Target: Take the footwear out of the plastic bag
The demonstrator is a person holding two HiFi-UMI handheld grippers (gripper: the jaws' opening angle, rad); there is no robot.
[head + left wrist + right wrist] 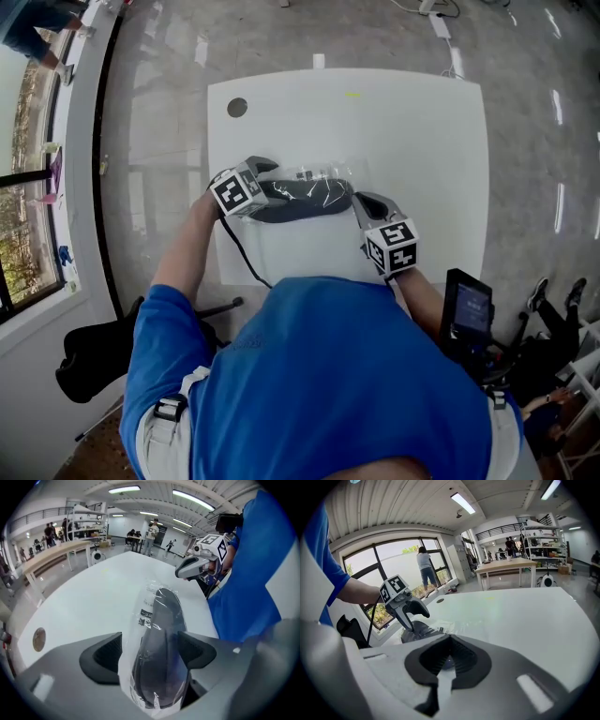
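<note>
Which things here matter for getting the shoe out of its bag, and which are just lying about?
For the job: shoe, inside the clear plastic bag; left gripper, open around them; right gripper, shut; white table.
Lying about: round brown disc on the table; screen device off to the right.

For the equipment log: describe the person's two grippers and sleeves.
The left gripper and right gripper have grey bodies with black ribbed fingers. Each carries a white cube with black square markers. A black cable trails from the left one. The person wears a blue short-sleeved shirt.
</note>
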